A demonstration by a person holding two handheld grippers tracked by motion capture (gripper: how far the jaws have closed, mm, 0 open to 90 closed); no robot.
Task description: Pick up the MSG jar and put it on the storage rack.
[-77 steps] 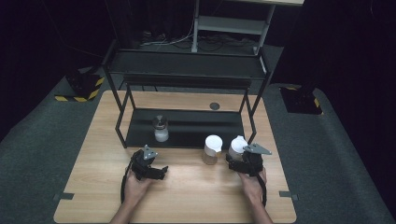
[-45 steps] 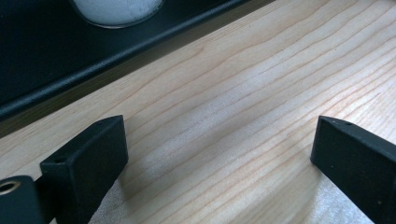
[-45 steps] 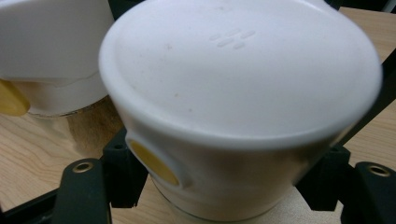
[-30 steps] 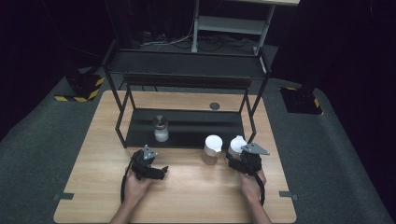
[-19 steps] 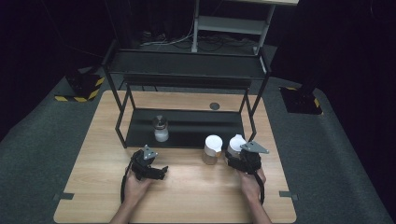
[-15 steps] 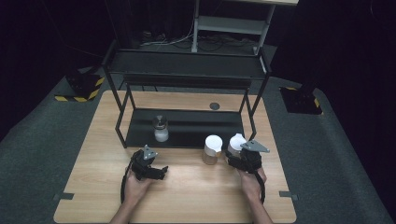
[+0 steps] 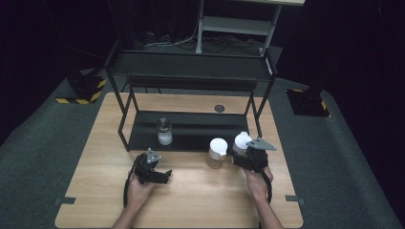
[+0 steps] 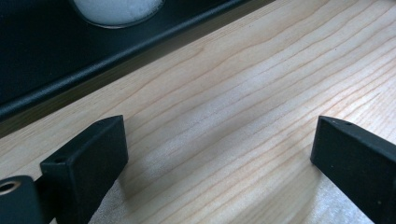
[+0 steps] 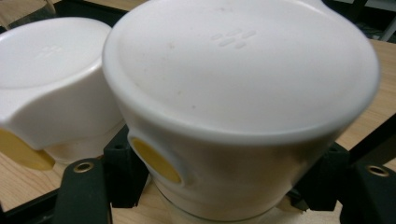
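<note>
My right gripper is shut on a white-lidded jar at the table's right, just in front of the black shelf rack. In the right gripper view the jar's lid looms large, with a jaw pressed on each side of the body and my right gripper low around it. A second white-lidded jar stands close to its left. My left gripper rests on the wooden table, open wide with nothing between its fingers.
A small glass jar of white powder stands on the rack's lower shelf. The rack's right post rises close behind the held jar. A round hole marks the table's back.
My right gripper with its jar has crept slightly left and toward the rack. The left gripper has not moved.
</note>
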